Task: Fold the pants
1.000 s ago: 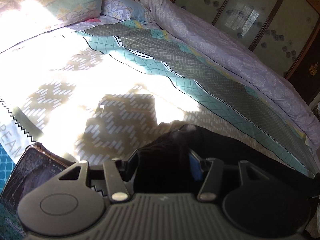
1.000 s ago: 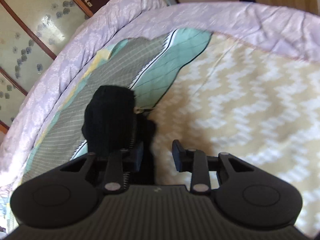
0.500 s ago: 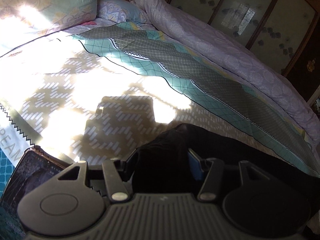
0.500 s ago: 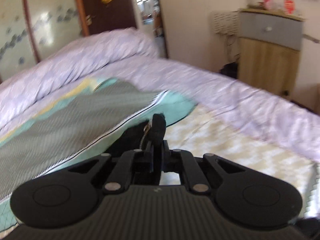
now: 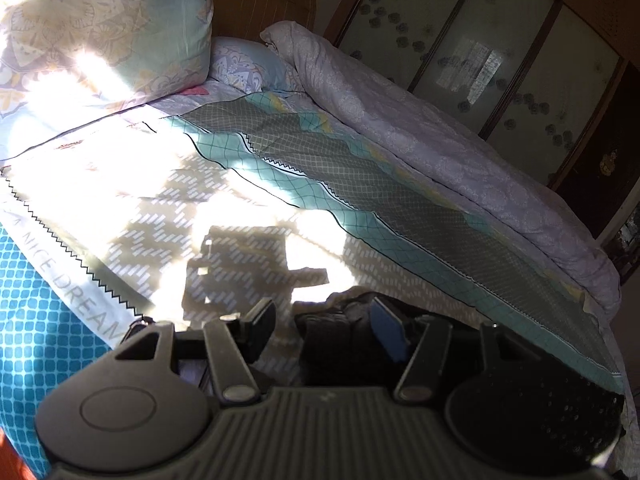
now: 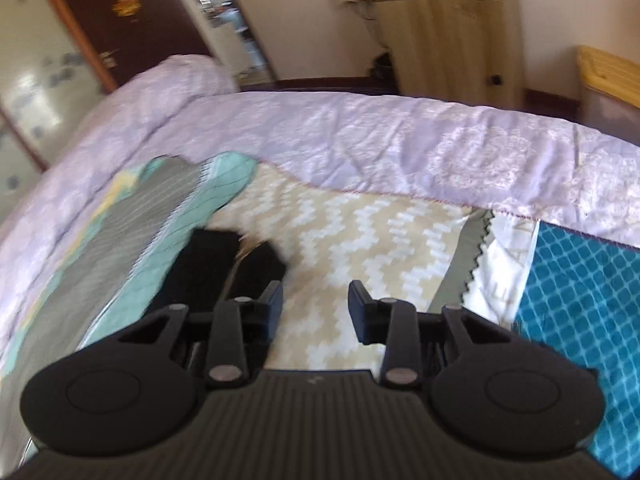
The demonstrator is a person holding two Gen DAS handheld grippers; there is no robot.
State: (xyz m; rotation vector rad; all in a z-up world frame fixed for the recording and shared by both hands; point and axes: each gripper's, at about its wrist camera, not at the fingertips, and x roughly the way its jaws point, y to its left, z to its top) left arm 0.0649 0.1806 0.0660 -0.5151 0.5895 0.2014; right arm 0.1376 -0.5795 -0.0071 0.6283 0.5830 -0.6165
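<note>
The black pants (image 5: 340,336) lie bunched on the patterned bedsheet, low in the left wrist view between and just past my fingers. My left gripper (image 5: 324,326) is open over them, jaws wide apart, the cloth nearer the right finger. In the right wrist view the pants (image 6: 216,264) lie as a dark folded strip on the sheet, left of my fingers. My right gripper (image 6: 316,308) is open and empty above the beige zigzag sheet, just right of the pants.
A rolled lilac quilt (image 5: 440,136) runs along the far side of the bed and across its foot (image 6: 400,144). Pillows (image 5: 100,36) lean on the headboard. Wardrobe doors (image 5: 500,52) stand behind. A wooden cabinet (image 6: 608,84) stands past the bed.
My left gripper has opened and let go of the pants. My right gripper, shut on the pants half a second ago, has opened, dropped them and swung right.
</note>
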